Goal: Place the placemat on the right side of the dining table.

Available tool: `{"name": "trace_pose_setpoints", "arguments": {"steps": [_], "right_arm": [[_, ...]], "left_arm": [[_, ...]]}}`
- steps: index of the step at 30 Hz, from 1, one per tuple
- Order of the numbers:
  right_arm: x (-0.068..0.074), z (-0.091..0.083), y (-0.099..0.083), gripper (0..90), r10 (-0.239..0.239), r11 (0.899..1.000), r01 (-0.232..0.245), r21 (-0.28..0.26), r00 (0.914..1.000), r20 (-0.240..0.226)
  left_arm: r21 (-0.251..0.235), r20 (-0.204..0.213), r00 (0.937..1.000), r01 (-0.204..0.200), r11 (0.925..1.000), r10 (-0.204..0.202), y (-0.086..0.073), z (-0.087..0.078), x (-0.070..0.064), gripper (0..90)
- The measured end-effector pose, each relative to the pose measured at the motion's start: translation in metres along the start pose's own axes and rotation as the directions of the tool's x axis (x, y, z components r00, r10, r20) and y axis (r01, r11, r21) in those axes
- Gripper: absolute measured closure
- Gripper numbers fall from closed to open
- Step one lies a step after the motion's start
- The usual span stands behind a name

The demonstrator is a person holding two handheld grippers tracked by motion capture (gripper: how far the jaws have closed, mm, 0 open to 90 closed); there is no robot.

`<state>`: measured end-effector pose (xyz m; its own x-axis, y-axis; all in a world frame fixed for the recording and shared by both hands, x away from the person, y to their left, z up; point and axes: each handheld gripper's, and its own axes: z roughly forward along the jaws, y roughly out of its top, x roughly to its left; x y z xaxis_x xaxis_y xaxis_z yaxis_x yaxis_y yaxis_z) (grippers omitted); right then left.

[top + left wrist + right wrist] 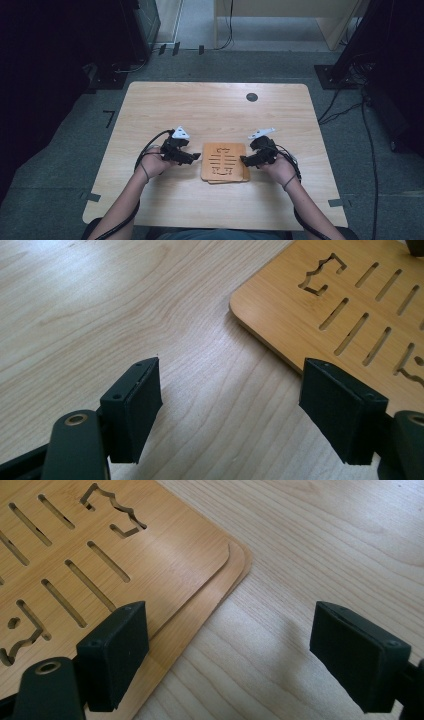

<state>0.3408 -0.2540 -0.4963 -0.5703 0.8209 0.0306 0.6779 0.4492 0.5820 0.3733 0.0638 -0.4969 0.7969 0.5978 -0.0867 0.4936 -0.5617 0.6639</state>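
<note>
1. Slotted wooden boards [224, 162], two stacked, lie flat on the table [215, 110] between both grippers.
2. Left gripper [192, 157] and right gripper [246, 160] flank the stack, jaws wide, empty.
3. This looks like the approach; next, each must close on an edge.
</note>
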Motion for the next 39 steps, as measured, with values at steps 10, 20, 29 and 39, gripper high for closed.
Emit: {"name": "trace_pose_setpoints", "arguments": {"steps": [10,20,29,39], "right_arm": [[0.005,0.003,0.005,15.9,-0.013,1.000,0.013,0.001,0.9999,-0.003],[0.010,0.007,0.010,15.8,-0.022,1.000,0.022,-0.003,0.9997,-0.011],[0.015,0.011,0.013,15.7,-0.026,1.000,0.026,-0.015,0.9996,-0.012],[0.017,0.012,0.015,15.4,-0.025,0.999,0.025,-0.026,0.9997,-0.007]], "left_arm": [[-0.008,0.002,0.9999,0.011,0.9999,-0.011,-0.001,-0.005,-0.002,32.2],[0.001,0.019,0.9995,0.024,0.9997,-0.024,-0.002,-0.007,-0.006,38.7],[-0.010,0.023,0.9995,0.019,0.9998,-0.019,-0.001,-0.009,-0.010,42.4],[-0.011,0.044,0.9990,0.003,0.9999,-0.002,0.002,-0.006,-0.016,43.7]]}}
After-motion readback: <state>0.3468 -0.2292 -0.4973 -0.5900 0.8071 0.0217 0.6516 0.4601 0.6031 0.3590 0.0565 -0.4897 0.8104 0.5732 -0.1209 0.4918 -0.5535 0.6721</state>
